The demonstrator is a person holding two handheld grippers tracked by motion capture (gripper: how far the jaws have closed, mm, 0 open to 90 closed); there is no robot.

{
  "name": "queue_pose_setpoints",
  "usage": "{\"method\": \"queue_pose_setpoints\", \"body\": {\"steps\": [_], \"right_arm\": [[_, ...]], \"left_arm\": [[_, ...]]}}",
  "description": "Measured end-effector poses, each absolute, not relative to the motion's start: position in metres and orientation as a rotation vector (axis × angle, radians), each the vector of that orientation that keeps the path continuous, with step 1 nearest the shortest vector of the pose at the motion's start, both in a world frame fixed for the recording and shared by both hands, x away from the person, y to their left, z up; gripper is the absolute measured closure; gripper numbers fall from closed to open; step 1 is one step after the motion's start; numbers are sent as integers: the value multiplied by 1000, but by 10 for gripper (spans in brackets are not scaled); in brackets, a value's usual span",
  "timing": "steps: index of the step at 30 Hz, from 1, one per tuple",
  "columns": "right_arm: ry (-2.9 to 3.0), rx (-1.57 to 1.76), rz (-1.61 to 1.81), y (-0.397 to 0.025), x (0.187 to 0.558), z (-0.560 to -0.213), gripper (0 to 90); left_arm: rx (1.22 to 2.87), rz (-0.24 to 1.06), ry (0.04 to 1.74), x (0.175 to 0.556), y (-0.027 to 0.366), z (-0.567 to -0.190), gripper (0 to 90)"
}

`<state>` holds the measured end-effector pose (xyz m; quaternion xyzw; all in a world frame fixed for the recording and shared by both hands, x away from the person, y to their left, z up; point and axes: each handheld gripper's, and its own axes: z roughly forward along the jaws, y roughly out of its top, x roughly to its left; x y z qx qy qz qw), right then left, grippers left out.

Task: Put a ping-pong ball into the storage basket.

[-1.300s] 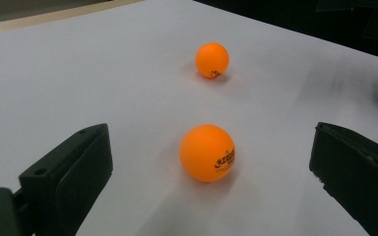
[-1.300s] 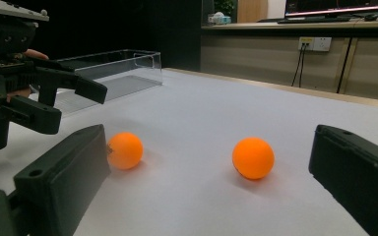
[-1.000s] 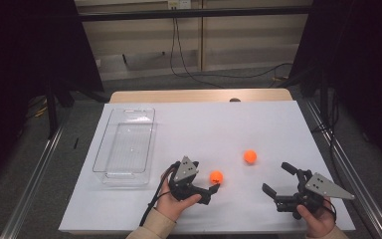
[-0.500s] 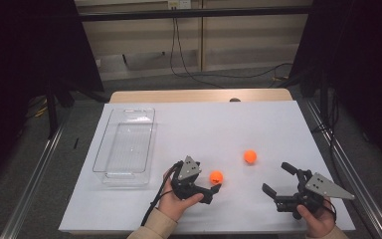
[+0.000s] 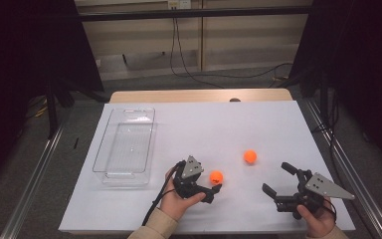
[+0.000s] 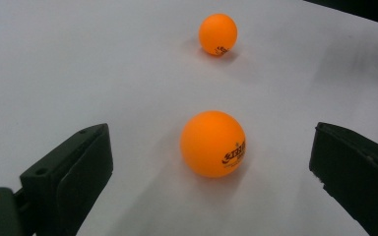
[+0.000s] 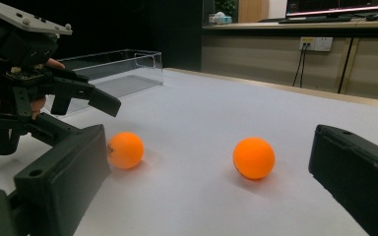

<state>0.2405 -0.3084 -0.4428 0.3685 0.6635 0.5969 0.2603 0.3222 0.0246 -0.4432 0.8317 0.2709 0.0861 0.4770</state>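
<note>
— What do we have under the left gripper [image 5: 218, 188]?

— We see an orange ball [image 5: 216, 177] on the white table [image 5: 229, 129], lying between its jaws. In the left gripper view the ball [image 6: 212, 143] sits in the gap with bare table on both sides, so the jaws stand wide and touch nothing.

— And the other ball?

— We find the second ball [image 5: 250, 156] farther out on the table, apart from the first one and beyond the left gripper. In the left gripper view it [image 6: 218, 33] lies straight ahead of the near ball.

— How does the right gripper [image 5: 278, 179] stand?

— We see it low over the table near the front right edge, jaws spread wide, holding nothing. Its own view looks across at both balls, the second ball [image 7: 254, 158] nearer the middle and the first [image 7: 125, 150] by the left gripper [image 7: 98, 105].

— Anything else on the table?

— We see a clear plastic tray [image 5: 127, 147] on the left side, just beside the left hand [image 5: 179, 201], with nothing in it that we can make out.
</note>
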Motion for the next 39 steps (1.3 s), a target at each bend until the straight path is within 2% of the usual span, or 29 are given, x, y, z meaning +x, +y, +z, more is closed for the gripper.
{"method": "queue_pose_setpoints", "body": {"steps": [39], "right_arm": [[1798,1000,1618,-309,241,-443,15]], "left_arm": [[2096,197,667,330,5,-448,37]]}}
